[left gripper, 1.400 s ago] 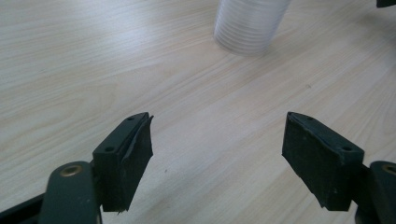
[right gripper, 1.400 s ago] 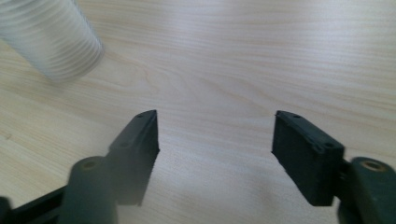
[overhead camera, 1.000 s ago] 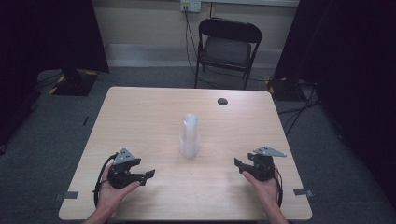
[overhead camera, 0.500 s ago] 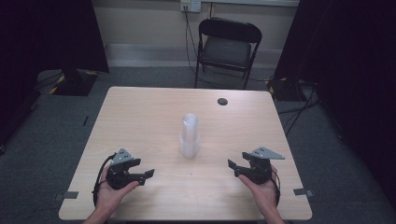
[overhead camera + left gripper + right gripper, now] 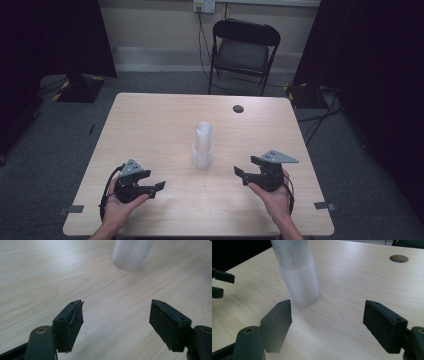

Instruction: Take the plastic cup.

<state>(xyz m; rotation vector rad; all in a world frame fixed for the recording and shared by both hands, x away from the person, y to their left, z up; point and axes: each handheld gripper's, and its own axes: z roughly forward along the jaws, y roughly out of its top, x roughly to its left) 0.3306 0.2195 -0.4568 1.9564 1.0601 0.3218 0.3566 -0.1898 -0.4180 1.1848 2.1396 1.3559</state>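
From the high view, we see a tall stack of clear ribbed plastic cups [image 5: 203,146] standing upright near the middle of the pale wood-grain table [image 5: 150,120], its long axis vertical. Our left gripper [image 5: 159,186] sits at the near left with its jaws spread and nothing between them. Our right gripper [image 5: 239,173] sits at the near right, jaws apart and also empty; they have just been opening. Both point inward toward the stack, which lies forward and between them. We judge the right gripper slightly nearer, so it looks the likelier one to reach first. The table top around the stack is bare on every side, with a small round dark hole [image 5: 238,108] far back and a black folding chair [image 5: 243,50] beyond the far edge.

In the left gripper view, the stack [image 5: 132,253] stands ahead and a little right of the line between the two black pads [image 5: 71,325], well apart from them, with bare wood in between.

In the right gripper view, the stack [image 5: 298,275] rises ahead and left of centre, close beyond the left pad [image 5: 277,322] but not touching it. The left gripper [image 5: 219,283] shows far off at the left edge, and the hole [image 5: 398,258] at upper right. A sideways approach has open room; the stack's height makes tipping the risk.
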